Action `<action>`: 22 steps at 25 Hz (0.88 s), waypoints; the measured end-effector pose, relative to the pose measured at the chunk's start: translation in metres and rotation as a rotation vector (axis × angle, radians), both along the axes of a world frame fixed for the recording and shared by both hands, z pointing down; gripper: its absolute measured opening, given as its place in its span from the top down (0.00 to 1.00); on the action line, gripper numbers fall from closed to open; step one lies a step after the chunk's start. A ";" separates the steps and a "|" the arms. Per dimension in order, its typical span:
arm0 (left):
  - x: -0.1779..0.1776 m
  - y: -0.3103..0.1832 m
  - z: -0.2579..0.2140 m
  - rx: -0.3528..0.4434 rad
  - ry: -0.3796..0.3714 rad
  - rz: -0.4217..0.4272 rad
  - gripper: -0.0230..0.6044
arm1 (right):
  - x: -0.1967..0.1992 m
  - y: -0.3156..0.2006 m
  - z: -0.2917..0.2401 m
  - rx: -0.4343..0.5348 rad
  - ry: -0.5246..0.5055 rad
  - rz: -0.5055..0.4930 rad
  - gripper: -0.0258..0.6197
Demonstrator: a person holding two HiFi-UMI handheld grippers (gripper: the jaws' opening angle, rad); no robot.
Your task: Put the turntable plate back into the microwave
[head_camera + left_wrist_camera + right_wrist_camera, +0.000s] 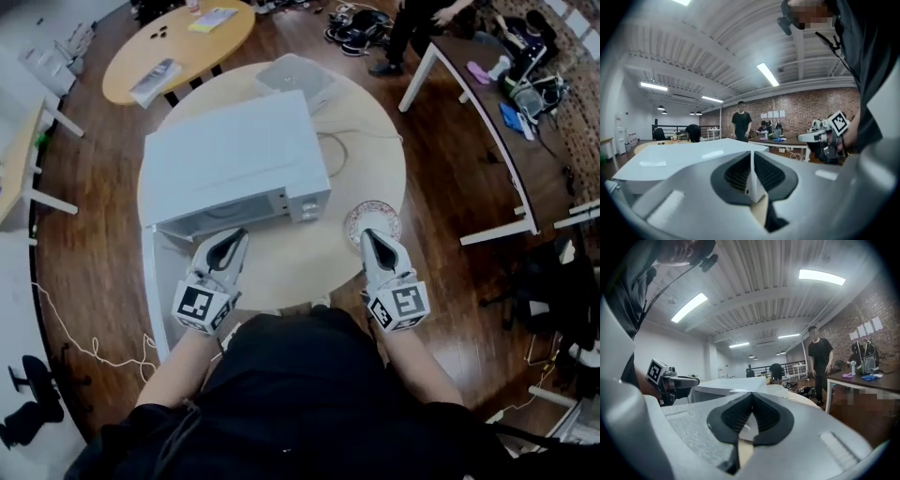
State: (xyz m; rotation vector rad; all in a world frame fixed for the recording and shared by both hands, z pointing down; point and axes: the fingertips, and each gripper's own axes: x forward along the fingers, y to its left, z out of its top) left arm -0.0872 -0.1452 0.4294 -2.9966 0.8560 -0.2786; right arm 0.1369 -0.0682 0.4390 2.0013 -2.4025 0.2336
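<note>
A grey flat device lies at the far edge of the round table, and a thin cable curls on the top near it. Beyond, an oval wooden table carries a booklet at its near edge and a yellow sheet at its right end. A person in black stands at the far end of a long desk, beside a heap of cables on the floor.
</note>
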 end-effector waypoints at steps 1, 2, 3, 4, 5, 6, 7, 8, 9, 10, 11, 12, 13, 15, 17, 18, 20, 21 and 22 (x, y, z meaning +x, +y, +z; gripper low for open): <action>0.002 -0.002 -0.003 0.000 0.005 0.009 0.92 | -0.001 0.000 0.000 -0.003 -0.001 0.005 0.96; 0.010 -0.004 -0.004 -0.005 0.013 0.032 0.92 | 0.003 0.005 0.001 -0.010 0.003 0.026 0.96; 0.023 -0.005 -0.005 -0.011 0.025 0.061 0.92 | 0.011 0.011 0.001 -0.018 0.008 0.055 0.96; 0.036 -0.005 -0.006 -0.015 0.034 0.085 0.92 | 0.020 0.016 0.002 -0.025 0.010 0.079 0.96; 0.048 -0.003 -0.008 -0.015 0.036 0.103 0.92 | 0.029 0.019 0.003 -0.028 0.010 0.095 0.96; 0.059 -0.001 -0.009 -0.013 0.035 0.117 0.91 | 0.037 0.022 0.005 -0.029 0.007 0.104 0.96; 0.069 0.001 -0.010 -0.010 0.035 0.131 0.91 | 0.044 0.025 0.007 -0.029 0.003 0.112 0.96; 0.080 0.003 -0.011 -0.009 0.036 0.147 0.91 | 0.050 0.028 0.009 -0.032 -0.001 0.119 0.96; 0.091 0.006 -0.012 -0.009 0.035 0.167 0.90 | 0.056 0.032 0.013 -0.036 -0.006 0.128 0.96; 0.102 0.008 -0.011 -0.009 0.031 0.191 0.89 | 0.061 0.036 0.016 -0.042 -0.011 0.138 0.96; 0.112 0.010 -0.010 -0.009 0.024 0.219 0.88 | 0.066 0.041 0.019 -0.047 -0.016 0.149 0.96; 0.122 0.013 -0.008 -0.008 0.016 0.249 0.88 | 0.070 0.045 0.021 -0.052 -0.019 0.160 0.96; 0.132 0.016 -0.008 -0.008 0.011 0.274 0.88 | 0.074 0.049 0.023 -0.056 -0.021 0.172 0.96; 0.150 0.022 -0.014 -0.017 0.023 0.296 0.87 | 0.082 0.055 0.027 -0.058 -0.026 0.193 0.96; 0.164 0.027 -0.018 -0.031 0.035 0.314 0.87 | 0.088 0.060 0.034 -0.064 -0.038 0.213 0.96; 0.171 0.030 -0.016 -0.035 0.032 0.332 0.87 | 0.091 0.064 0.038 -0.075 -0.045 0.225 0.96; 0.184 0.041 -0.008 -0.039 0.011 0.381 0.85 | 0.099 0.079 0.046 -0.099 -0.053 0.253 0.95; 0.192 0.048 -0.008 -0.050 0.012 0.401 0.83 | 0.103 0.087 0.049 -0.108 -0.057 0.270 0.94; 0.199 0.053 -0.010 -0.064 0.016 0.415 0.82 | 0.106 0.093 0.052 -0.114 -0.065 0.285 0.94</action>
